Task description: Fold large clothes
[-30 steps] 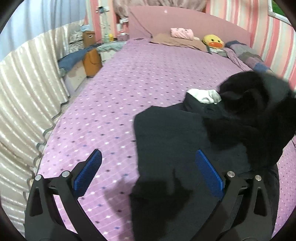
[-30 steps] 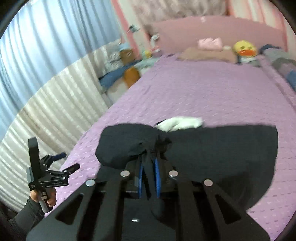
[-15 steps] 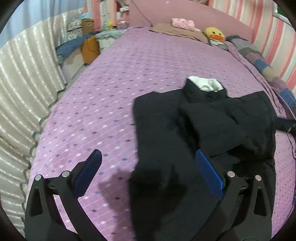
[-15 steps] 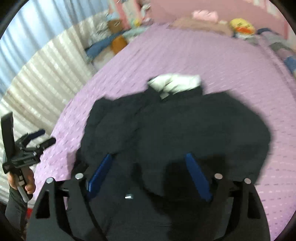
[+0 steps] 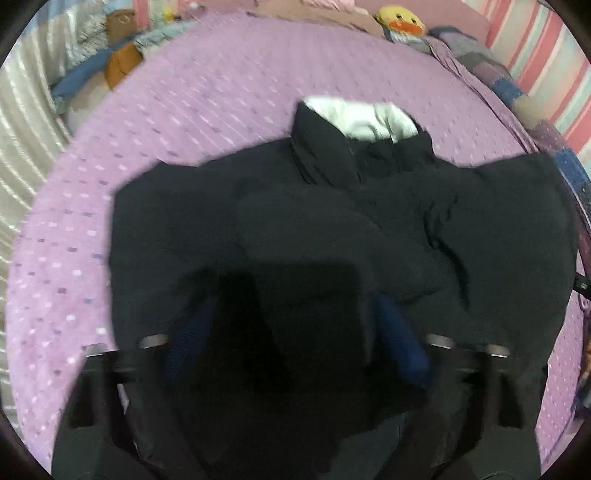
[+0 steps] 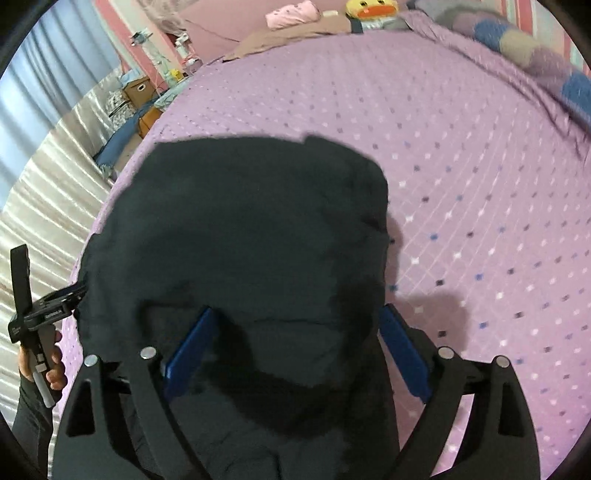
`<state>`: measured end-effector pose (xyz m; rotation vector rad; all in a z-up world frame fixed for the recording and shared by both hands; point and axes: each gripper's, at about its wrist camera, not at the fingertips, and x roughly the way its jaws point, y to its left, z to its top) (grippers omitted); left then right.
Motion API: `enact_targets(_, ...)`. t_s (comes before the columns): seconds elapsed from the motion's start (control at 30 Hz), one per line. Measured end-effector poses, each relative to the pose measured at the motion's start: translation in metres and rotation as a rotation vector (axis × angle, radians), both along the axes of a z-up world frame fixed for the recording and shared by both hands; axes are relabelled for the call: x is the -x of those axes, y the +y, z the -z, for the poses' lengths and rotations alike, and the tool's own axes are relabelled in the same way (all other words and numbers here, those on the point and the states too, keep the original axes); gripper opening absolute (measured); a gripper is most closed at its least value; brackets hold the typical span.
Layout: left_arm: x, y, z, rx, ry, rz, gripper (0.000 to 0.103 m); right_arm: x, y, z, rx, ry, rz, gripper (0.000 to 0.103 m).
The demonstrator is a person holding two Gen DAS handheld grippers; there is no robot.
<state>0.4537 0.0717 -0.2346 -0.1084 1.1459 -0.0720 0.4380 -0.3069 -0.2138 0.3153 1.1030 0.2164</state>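
A black jacket (image 5: 369, 221) with a white collar lining (image 5: 362, 118) lies spread on the purple bedspread (image 5: 221, 92), one part folded across its middle. My left gripper (image 5: 295, 306) hangs low over the jacket's near part. Its jaws are closing, and a hump of black cloth lies between the blue pads (image 5: 402, 343); blur hides whether they touch it. My right gripper (image 6: 297, 314) hovers just above the jacket (image 6: 240, 221) near its right edge. Its jaws are opening and the pads (image 6: 188, 347) hold nothing. A hand (image 6: 40, 365) at the left carries the other gripper.
A yellow duck plush (image 5: 400, 18) and pink pillows (image 6: 291, 14) lie at the head of the bed. A patchwork blanket (image 6: 517, 40) runs along the right side. Cardboard boxes (image 6: 138, 88) and a pale curtain (image 6: 44, 192) stand beside the left bed edge.
My right gripper let go of the bunched jacket and opened. Both grippers dropped closer to the jacket, which now lies flat. My left jaws have narrowed.
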Motion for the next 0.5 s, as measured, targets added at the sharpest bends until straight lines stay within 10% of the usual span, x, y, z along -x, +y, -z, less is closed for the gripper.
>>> enact_targets(0.07, -0.002, -0.009, 0.005, -0.007, -0.006, 0.009, 0.025, -0.003, 0.000, 0.015, -0.075, -0.013, 0.015, 0.072)
enact_targets(0.13, 0.000, -0.020, 0.001, -0.050, -0.037, 0.036, 0.010, -0.005, -0.001, 0.023, -0.110, -0.012, 0.032, 0.052)
enact_targets(0.3, 0.014, -0.030, -0.028, -0.158, -0.114, 0.041, 0.005, -0.004, 0.009, 0.010, -0.051, -0.082, 0.023, 0.023)
enact_targets(0.5, 0.056, 0.014, -0.056, -0.218, -0.195, -0.013, 0.005, 0.007, 0.059, -0.018, 0.036, -0.137, -0.093, 0.018)
